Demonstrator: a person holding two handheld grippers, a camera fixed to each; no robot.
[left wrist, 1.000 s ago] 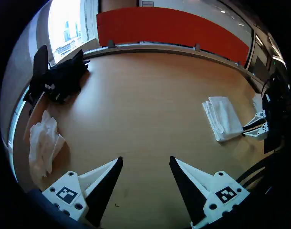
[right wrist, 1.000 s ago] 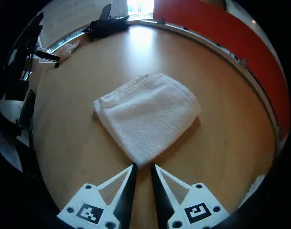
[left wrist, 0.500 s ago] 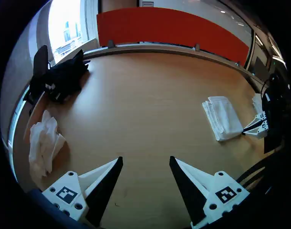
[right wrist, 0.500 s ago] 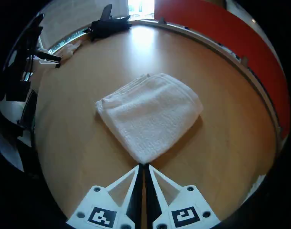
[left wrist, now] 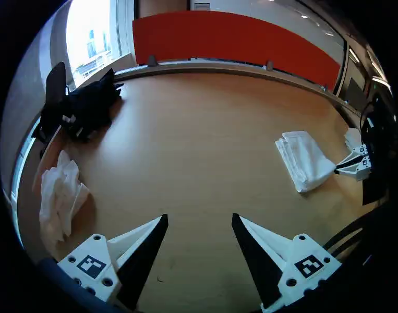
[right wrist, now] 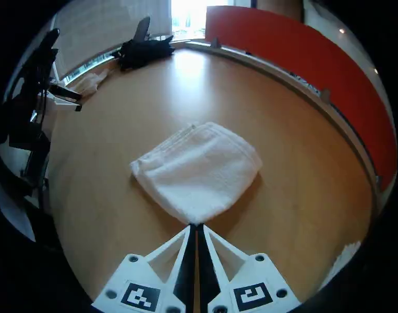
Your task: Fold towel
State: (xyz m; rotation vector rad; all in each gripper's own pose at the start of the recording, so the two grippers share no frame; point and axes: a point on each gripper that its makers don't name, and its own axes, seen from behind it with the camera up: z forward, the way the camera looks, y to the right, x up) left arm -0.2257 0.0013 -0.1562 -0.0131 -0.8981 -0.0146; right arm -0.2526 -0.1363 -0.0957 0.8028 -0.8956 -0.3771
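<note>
A folded white towel lies on the wooden table, one corner pointing at my right gripper. That gripper is shut, and its tips pinch the near corner. In the left gripper view the same towel sits at the far right with the right gripper at its corner, which looks slightly raised. My left gripper hangs open over bare table near the front edge, nothing between its fingers. It appears at the far left of the right gripper view as the left gripper.
A crumpled white cloth lies at the table's left edge, and a black bag sits behind it. A red partition runs along the far edge. Another white cloth rests beyond the towel.
The right gripper's fingers have closed onto the towel's near corner. The camera has since pulled back and tilted, and the corner has lifted a little. The left gripper has stayed put.
</note>
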